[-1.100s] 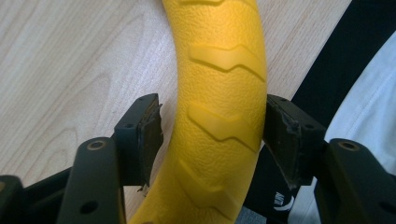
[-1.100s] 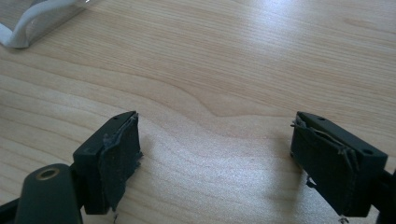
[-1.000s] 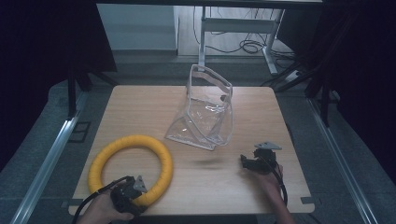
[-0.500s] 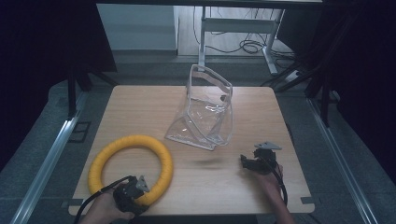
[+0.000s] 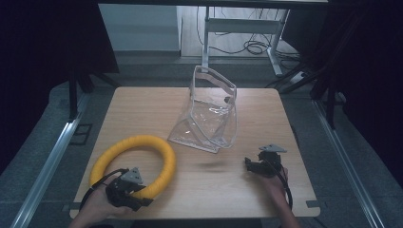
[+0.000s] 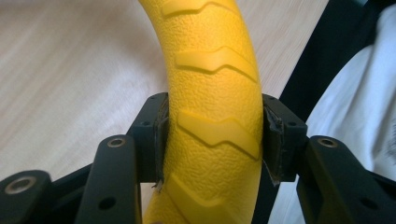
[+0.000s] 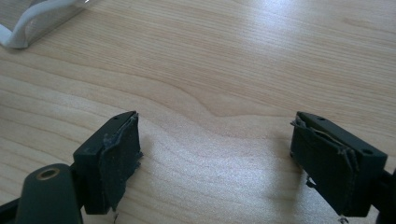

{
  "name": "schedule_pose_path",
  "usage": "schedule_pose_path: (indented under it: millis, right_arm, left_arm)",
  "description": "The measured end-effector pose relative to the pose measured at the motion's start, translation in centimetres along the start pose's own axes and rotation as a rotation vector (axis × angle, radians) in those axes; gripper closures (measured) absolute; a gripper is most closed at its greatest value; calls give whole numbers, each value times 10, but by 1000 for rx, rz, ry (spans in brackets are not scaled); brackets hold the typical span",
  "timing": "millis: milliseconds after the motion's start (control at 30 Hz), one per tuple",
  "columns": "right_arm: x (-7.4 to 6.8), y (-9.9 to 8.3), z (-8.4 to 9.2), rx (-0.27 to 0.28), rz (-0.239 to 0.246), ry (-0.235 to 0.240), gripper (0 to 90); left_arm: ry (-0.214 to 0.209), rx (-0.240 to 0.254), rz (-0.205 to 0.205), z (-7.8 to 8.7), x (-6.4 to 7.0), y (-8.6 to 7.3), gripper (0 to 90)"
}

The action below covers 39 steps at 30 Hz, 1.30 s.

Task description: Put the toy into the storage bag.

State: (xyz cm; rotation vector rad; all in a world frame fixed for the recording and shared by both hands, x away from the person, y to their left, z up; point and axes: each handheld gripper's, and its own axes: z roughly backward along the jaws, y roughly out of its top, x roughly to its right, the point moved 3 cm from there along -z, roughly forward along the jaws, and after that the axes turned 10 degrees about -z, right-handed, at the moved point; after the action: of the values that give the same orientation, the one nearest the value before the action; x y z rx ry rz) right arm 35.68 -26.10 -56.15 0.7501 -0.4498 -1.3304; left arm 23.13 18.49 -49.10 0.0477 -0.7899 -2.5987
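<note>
So the left gripper [image 5: 138, 187] has just been closing its jaws and now clamps the yellow ring [image 5: 135, 164] near the tabletop's [image 5: 142, 109] front-left corner. Right gripper [image 5: 254, 166] sits wide apart with nothing in it near the front-right edge, clear bag [image 5: 209, 114] mid-table

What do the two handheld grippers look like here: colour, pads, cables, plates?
Both the left gripper and the right gripper are black with blocky jaws, worn dark pads frayed at the edges, a grey three-cornered plate on top and a trailing black cable.
</note>
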Motion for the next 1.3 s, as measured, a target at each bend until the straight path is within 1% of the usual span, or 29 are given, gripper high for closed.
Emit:
schedule_pose_path:
  millis: [133, 267, 400, 533, 867, 1000, 1167, 1300]
  right_arm:
    - [0, 0, 0, 0, -1, 1, 162]
    - [0, 0, 0, 1, -2, 0, 164]
    - [0, 0, 0, 1, -2, -1, 166]
    - [0, 0, 0, 2, -2, -1, 168]
    - [0, 0, 0, 3, -2, -2, 172]
    - [0, 0, 0, 4, -2, -2, 173]
    - [0, 0, 0, 4, -3, -2, 173]
    - [0, 0, 0, 4, -4, -2, 173]
  left_arm:
    - [-9, 75, 16, 13, -6, 4, 494]
    - [-32, 127, 29, 26, -14, 6, 498]
    - [-40, 165, 42, 34, -18, 8, 500]
    - [-45, 191, 50, 39, -23, 10, 501]
    - [-62, 294, 113, 56, -38, 15, 503]
    - [-71, 350, 145, 63, -45, 14, 503]
    - [-73, 413, 173, 73, -53, 12, 504]
    - [-58, 457, 186, 82, -59, 11, 505]
